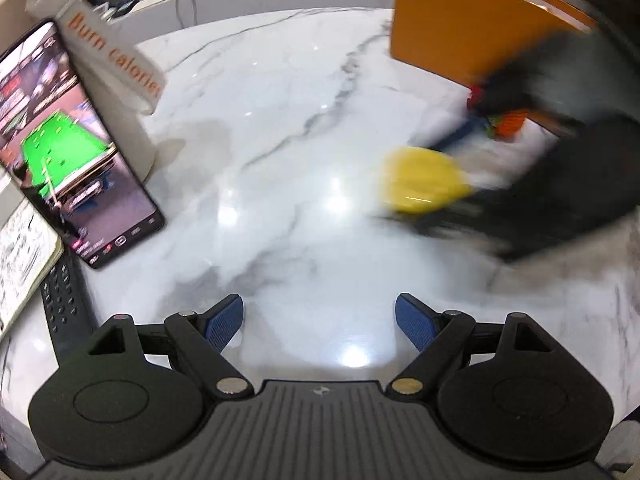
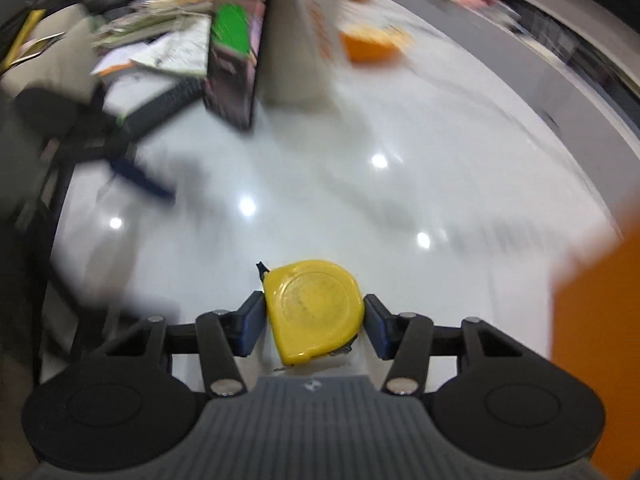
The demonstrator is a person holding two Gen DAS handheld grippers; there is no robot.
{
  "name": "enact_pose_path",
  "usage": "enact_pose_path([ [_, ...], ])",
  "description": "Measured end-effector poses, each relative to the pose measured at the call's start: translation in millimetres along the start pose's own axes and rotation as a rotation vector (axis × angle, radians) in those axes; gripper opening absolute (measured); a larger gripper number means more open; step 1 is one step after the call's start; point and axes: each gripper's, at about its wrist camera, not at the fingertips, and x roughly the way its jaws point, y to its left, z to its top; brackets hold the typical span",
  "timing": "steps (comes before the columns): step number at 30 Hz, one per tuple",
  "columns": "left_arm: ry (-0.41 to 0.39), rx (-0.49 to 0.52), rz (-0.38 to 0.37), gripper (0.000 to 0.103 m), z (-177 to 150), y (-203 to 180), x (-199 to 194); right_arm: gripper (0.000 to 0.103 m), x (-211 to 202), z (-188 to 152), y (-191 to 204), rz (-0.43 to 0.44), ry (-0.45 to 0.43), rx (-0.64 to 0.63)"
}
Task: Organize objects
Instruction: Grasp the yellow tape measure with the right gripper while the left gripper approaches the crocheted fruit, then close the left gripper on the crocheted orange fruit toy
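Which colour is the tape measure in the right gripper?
Yellow tape measure; clearest in the right wrist view.

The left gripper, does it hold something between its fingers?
No, the left gripper stands open over the bare marble table, with nothing between its blue pads.

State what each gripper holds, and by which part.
The right gripper clamps the yellow tape measure by its two opposite edges; the left gripper holds nothing.

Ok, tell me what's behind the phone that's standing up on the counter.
The phone leans back against a white cylindrical container with orange lettering, standing on the marble counter. The phone hides the lower part of the container, so whether anything else sits between them cannot be seen.
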Motion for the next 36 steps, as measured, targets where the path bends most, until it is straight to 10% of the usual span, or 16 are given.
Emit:
enact_pose_path([
  [8,-0.042,0.072,-0.052,0.102,17.9,-41.9,12.4,0.055,-58.6,-84.3,-3.0,-0.218,0.198,0.248],
  [26,-0.251,0.041,-0.092,0.103,74.7,-136.9,53.0,0.064,-91.3,-149.3,-26.0,-0.324,0.144,0.478],
  [36,-0.295,0.001,-0.113,0.08,85.9,-132.9,57.1,0.063,-95.4,-160.7,-31.5,-0.289,0.076,0.51],
])
